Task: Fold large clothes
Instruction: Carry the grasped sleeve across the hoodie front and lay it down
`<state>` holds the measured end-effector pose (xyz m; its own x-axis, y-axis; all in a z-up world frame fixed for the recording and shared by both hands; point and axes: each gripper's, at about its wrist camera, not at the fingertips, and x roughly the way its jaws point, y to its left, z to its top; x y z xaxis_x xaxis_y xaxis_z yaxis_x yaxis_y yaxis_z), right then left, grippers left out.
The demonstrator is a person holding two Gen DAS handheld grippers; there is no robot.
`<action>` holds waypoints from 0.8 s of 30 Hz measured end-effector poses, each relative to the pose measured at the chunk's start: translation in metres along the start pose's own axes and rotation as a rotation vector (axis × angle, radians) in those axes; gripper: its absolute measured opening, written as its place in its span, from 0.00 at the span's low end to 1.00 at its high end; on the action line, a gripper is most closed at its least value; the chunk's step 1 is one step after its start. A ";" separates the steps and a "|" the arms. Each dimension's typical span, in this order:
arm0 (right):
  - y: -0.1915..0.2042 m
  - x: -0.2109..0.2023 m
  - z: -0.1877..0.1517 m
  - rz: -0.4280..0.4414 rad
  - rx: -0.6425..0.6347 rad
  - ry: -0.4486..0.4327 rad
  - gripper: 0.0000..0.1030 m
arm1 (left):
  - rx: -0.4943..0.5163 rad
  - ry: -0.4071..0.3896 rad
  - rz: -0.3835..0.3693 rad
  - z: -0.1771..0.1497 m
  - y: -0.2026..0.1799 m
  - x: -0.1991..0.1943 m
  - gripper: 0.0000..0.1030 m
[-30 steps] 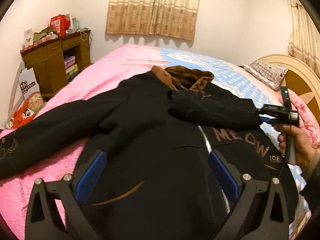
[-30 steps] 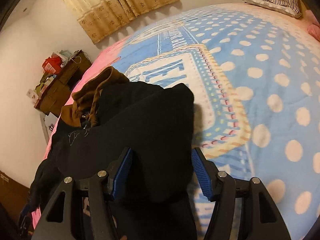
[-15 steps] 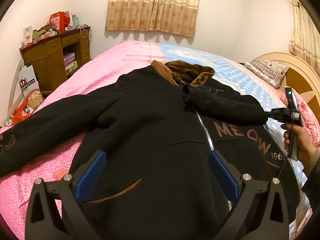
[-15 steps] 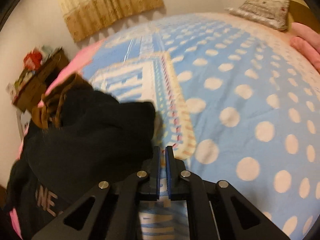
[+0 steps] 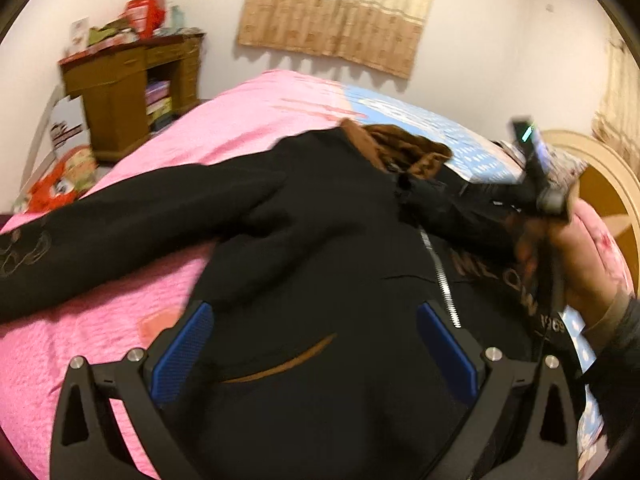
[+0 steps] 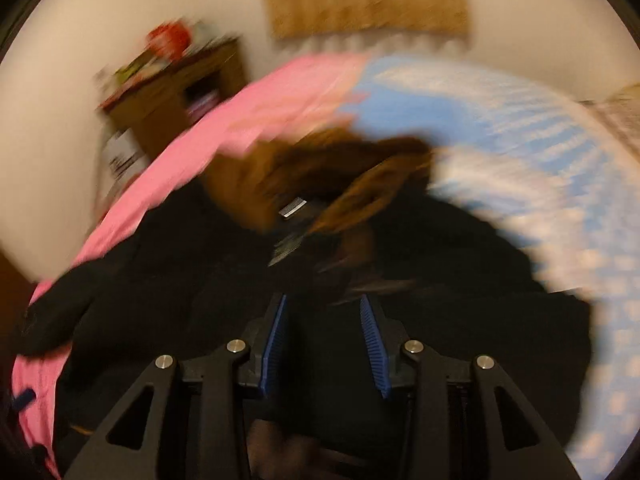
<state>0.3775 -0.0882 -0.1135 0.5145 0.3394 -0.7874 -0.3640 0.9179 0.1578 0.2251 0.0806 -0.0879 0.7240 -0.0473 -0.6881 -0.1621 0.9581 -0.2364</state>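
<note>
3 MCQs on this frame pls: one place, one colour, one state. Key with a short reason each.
1. Where does the black hooded jacket lie?
A. on the bed
B. on the wooden desk
C. on the floor

2. What colour is the lining of the jacket's hood?
A. white
B. brown
C. green

3. How does the jacket's sleeve on the pink side of the bed lie?
A. folded across the chest
B. stretched out sideways over the pink cover
C. tucked under the body

Key: 1 A, the jacket is spread over the bed's pink cover and blue dotted cover. 2 B, brown fabric shows at the collar in both wrist views. 3 B, the sleeve runs out flat to the picture's left edge in the left wrist view.
</note>
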 end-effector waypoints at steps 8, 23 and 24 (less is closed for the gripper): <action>0.054 0.011 -0.041 -0.033 -0.214 0.058 0.48 | -0.140 -0.037 0.072 -0.001 0.052 -0.008 1.00; 0.042 0.019 -0.060 -0.085 -0.184 -0.056 0.72 | -0.347 0.064 0.068 -0.015 0.102 0.000 1.00; 0.042 0.017 -0.061 -0.084 -0.183 -0.060 0.72 | -0.376 0.053 0.084 -0.015 0.111 -0.002 1.00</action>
<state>0.3239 -0.0562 -0.1568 0.5924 0.2797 -0.7555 -0.4500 0.8927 -0.0224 0.1958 0.1825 -0.1235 0.6637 0.0032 -0.7480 -0.4608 0.7894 -0.4055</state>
